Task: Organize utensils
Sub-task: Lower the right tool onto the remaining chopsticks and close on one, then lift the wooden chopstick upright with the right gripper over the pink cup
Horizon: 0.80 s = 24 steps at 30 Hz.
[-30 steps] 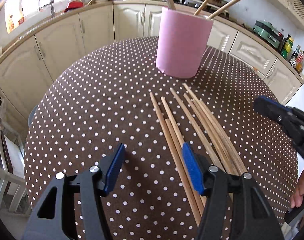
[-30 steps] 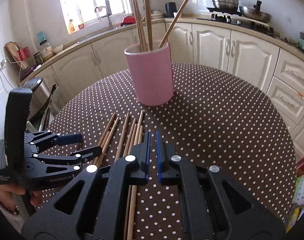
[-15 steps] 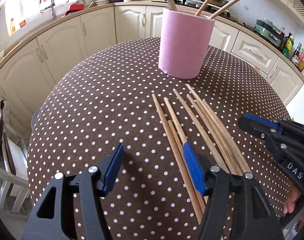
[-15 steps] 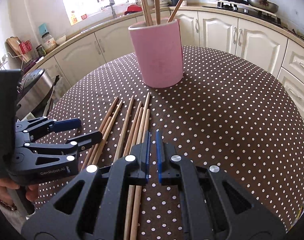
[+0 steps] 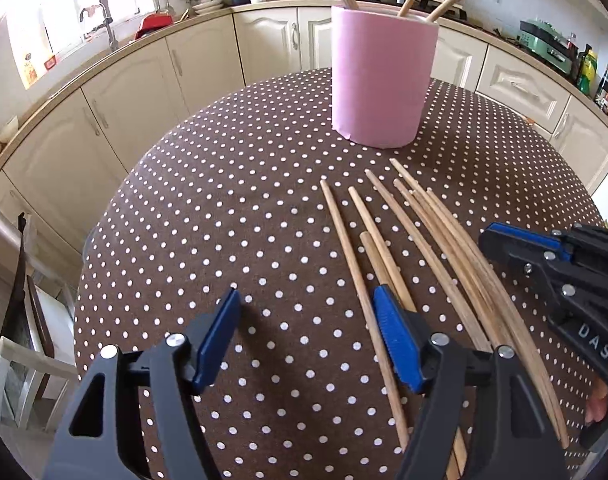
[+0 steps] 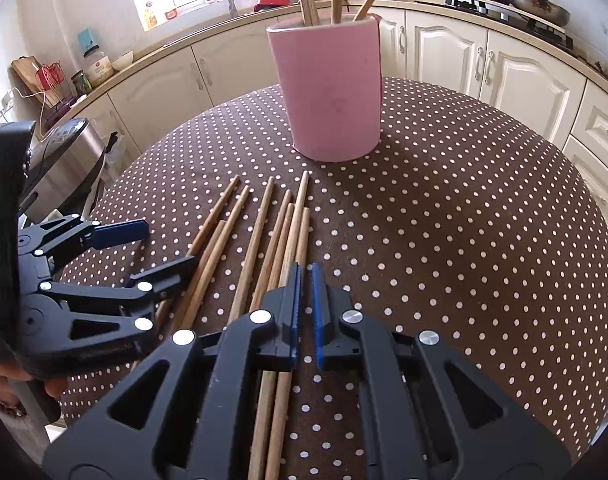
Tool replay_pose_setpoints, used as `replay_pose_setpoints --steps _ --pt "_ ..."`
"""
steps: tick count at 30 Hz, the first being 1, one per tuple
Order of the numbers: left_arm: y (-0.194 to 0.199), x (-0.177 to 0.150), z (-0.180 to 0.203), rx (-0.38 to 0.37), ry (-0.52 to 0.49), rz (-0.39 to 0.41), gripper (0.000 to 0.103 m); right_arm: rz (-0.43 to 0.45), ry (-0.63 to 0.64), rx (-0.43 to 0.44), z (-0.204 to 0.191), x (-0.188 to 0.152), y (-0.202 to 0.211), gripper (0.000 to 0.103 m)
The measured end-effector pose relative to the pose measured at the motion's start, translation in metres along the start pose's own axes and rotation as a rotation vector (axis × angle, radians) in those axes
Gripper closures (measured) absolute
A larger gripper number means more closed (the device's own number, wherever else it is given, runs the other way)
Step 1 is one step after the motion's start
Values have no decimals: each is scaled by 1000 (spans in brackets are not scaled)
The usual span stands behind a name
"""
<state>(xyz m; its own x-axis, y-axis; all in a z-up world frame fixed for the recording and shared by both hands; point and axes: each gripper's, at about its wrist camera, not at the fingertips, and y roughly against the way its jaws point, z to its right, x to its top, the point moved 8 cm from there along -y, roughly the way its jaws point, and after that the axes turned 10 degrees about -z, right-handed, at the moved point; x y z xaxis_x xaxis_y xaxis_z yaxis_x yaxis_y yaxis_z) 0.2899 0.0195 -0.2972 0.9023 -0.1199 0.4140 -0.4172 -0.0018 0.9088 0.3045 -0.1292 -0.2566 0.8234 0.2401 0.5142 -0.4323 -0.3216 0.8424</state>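
L gripper (image 5: 304, 332) hovering wide open & empty over leftmost sticks (image 5: 404, 248) lying loose on counter (image 5: 224, 220) before cup (image 5: 380, 80), R gripper (image 6: 305, 312) sitting nearly closed, gripping nothing, above sticks—pick step pending; next prob. needing descent & closing on one.

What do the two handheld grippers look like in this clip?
Both the left gripper and the right gripper are matte black plastic frames with triangular cutouts and silver screw heads; their fingers carry blue pads. White lettering marks the right one's side.
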Motion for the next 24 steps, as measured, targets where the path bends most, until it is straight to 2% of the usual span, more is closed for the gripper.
replay_pose_setpoints --steps 4,8,13,15,18,20,22,24 --pt "-1 6 0 -9 9 -7 35 -28 22 -19 -4 1 -5 96" --pt "-4 22 1 -1 -2 -12 35 -62 20 -44 -4 3 -13 87" --pt "-12 42 3 -10 -10 -30 37 -100 45 -79 -7 11 -18 87" --pt "-14 50 4 -25 -11 -34 45 -119 54 -91 -9 17 -23 87" --pt "-16 62 9 -33 -27 -36 63 -144 65 -105 -13 23 -28 87" --pt "-18 68 13 -42 -27 -34 82 -156 66 -106 -15 27 -31 87" --pt "-19 74 17 -60 -32 -32 95 -159 66 -104 -16 29 -33 89" --pt "-19 79 20 -66 -24 -25 97 -158 57 -98 -15 31 -34 94"
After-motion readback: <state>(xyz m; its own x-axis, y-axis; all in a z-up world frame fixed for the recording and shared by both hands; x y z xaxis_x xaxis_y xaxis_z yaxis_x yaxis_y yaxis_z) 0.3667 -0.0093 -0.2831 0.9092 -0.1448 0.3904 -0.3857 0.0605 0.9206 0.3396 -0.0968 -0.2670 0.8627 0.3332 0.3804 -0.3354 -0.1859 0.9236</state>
